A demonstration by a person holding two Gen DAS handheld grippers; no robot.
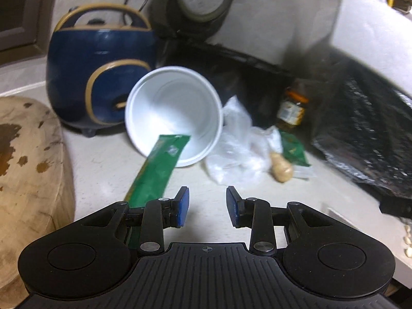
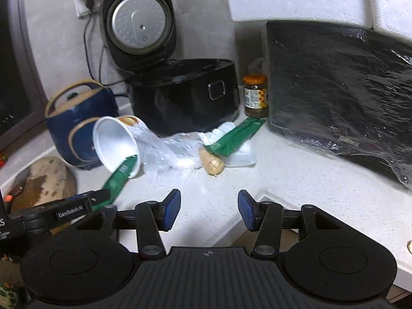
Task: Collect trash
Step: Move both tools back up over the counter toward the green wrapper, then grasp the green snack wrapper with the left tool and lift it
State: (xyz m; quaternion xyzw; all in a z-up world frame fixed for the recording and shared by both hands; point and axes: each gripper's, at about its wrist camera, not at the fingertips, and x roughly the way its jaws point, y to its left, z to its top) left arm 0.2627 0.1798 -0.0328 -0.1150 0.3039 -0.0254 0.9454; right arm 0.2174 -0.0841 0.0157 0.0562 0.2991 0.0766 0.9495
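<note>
A white paper cup [image 1: 175, 108] [image 2: 113, 144] lies on its side on the pale counter, mouth toward me. A long green wrapper [image 1: 157, 170] [image 2: 119, 177] sticks out of it and runs past the outer side of my left gripper's left finger. My left gripper [image 1: 207, 195] [image 2: 99, 195] hovers open in front of the cup with nothing between its pads. Crumpled clear plastic [image 1: 237, 149] [image 2: 170, 157], a second green wrapper [image 1: 293, 149] [image 2: 237, 136] and a tan ginger-like lump [image 1: 280, 167] [image 2: 212, 164] lie right of the cup. My right gripper [image 2: 208, 198] is open above bare counter, short of the plastic.
A blue pot [image 2: 77, 118] stands behind the cup, and a black rice cooker [image 2: 180, 95] with its lid up stands at the wall. A jar [image 2: 255, 95] and a plastic-wrapped black microwave [image 2: 334, 90] are at the right. A wooden block [image 1: 28, 167] sits left; the counter edge [image 2: 257, 198] steps in below.
</note>
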